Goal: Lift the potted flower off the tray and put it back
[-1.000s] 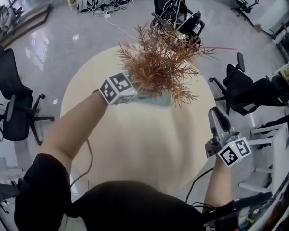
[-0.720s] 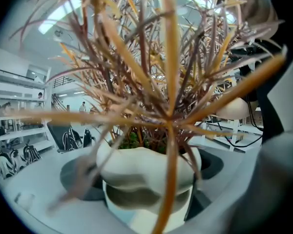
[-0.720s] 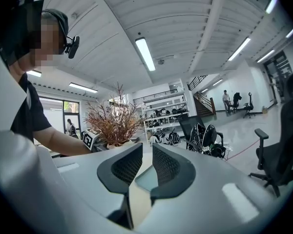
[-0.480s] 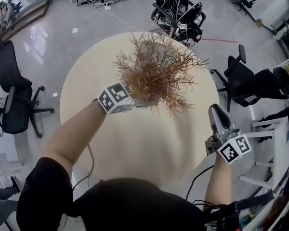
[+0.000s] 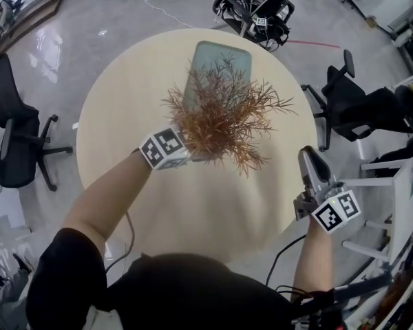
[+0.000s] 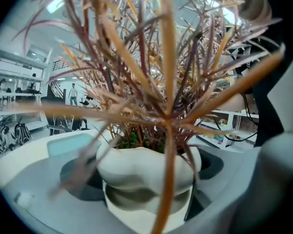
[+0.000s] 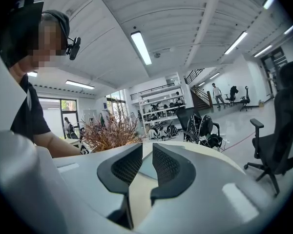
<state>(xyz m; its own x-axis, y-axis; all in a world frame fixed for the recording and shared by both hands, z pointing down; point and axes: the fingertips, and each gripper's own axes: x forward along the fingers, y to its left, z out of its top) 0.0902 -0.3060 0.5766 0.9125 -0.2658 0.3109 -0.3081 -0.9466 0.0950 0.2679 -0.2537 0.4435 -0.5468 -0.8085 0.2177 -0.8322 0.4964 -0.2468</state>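
Note:
A potted flower [image 5: 224, 119] with dry reddish-brown fronds hangs above the round beige table [image 5: 124, 115]. My left gripper [image 5: 193, 150] is shut on its white pot [image 6: 146, 169], which fills the space between the jaws in the left gripper view. The pale green tray [image 5: 220, 60] lies on the far part of the table with nothing on it, partly hidden by the fronds. My right gripper [image 5: 310, 163] hovers at the table's right edge, jaws together and holding nothing. In the right gripper view, my right gripper [image 7: 146, 162] points across the table towards the flower [image 7: 110, 133].
Black office chairs stand around the table: one at the left [image 5: 17, 136], one at the right [image 5: 351, 108], and one at the back loaded with cables [image 5: 258, 9]. A white rack [image 5: 392, 205] stands close by my right gripper.
The potted flower has come off the tray and moved nearer to me in the left gripper, so the tray now lies bare behind it. The right gripper has stayed put.

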